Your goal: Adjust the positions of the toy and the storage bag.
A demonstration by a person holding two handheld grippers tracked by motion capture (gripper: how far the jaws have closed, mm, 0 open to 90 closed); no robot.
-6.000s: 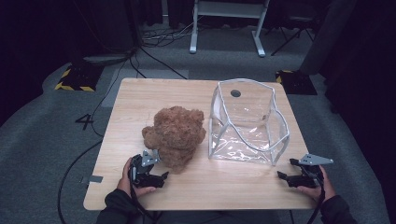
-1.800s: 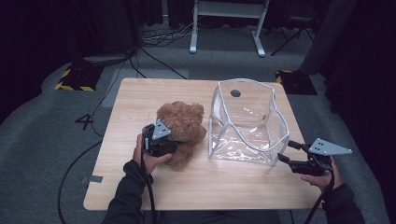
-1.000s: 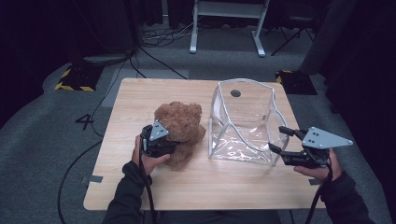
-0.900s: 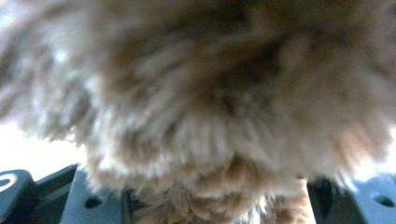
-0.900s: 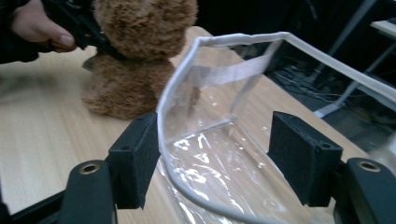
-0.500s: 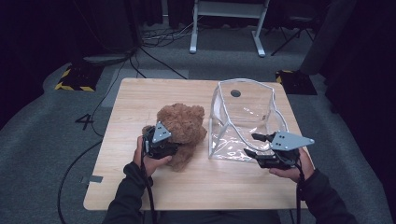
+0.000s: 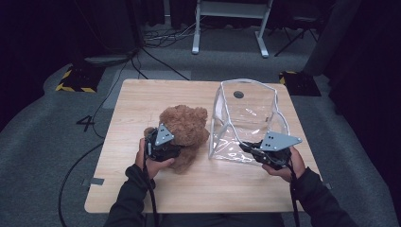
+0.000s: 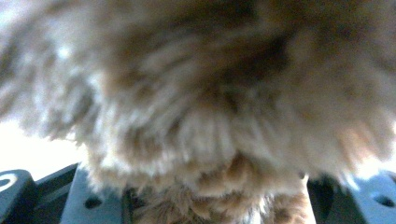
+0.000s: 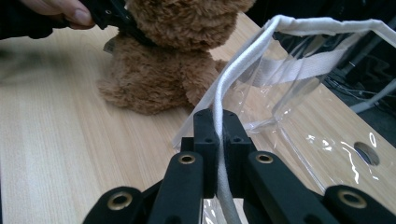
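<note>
A brown teddy bear [image 7: 185, 127] sits mid-table, left of a clear plastic bag [image 7: 246, 113] with a white rim that stands open. My left gripper [image 7: 176, 150] is shut on the bear's near side. In the left gripper view brown fur [image 8: 205, 116] bulges between the jaws of that gripper [image 8: 215, 207]. My right gripper [image 7: 244, 147] has just been closing. Its jaws are now pinched on the bag's white rim [image 9: 223, 88] at the near left corner, seen up close on the right gripper [image 9: 217, 133]. The bear [image 9: 173, 60] and the left gripper [image 9: 112, 16] show beyond it.
The wooden table [image 7: 142, 99] has bare surface behind and in front of the bear. A round hole [image 7: 239, 94] in the tabletop shows through the bag. On the floor lie cables [image 7: 156, 52], a black-and-yellow edged block [image 7: 75, 78] and a white stand's legs [image 7: 227, 23].
My right gripper moved left and slightly down to the bag's near left corner and shut on the rim. The left gripper and bear stayed put.
</note>
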